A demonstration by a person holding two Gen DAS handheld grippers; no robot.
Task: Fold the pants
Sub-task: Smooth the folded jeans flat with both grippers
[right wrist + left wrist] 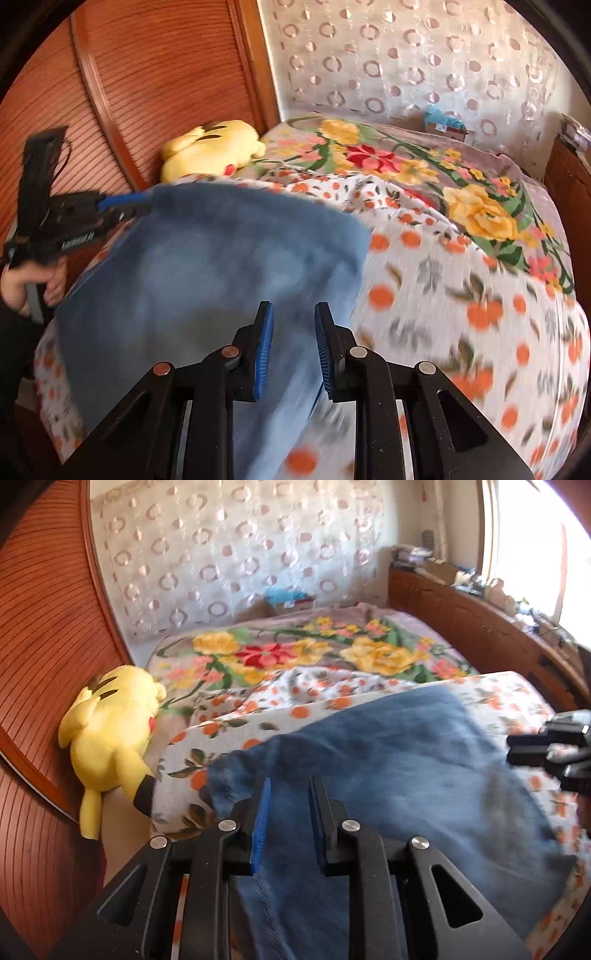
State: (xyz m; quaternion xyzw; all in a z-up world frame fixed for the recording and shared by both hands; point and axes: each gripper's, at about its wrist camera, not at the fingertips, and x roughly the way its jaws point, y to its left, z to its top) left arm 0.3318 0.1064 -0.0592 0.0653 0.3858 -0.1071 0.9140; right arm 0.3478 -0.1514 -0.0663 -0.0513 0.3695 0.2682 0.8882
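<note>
Blue denim pants (388, 746) lie lifted and spread over a bed sheet (295, 709) printed with oranges. My left gripper (291, 781) is shut on the pants, and the denim runs between its blue pads back toward the camera. In the right wrist view the left gripper (146, 201) pinches the far left corner of the pants (203, 266), with a person's hand (22, 284) on its handle. My right gripper (293, 306) is shut on the near right edge of the denim. It also shows at the right edge of the left wrist view as the right gripper (517, 746). The cloth is blurred.
A yellow plush toy (110, 723) lies at the bed's left side against a slatted wooden wardrobe (44, 627). A floral blanket (332, 653) covers the far half of the bed. A wooden sideboard (461, 620) with clutter runs along the right under a bright window.
</note>
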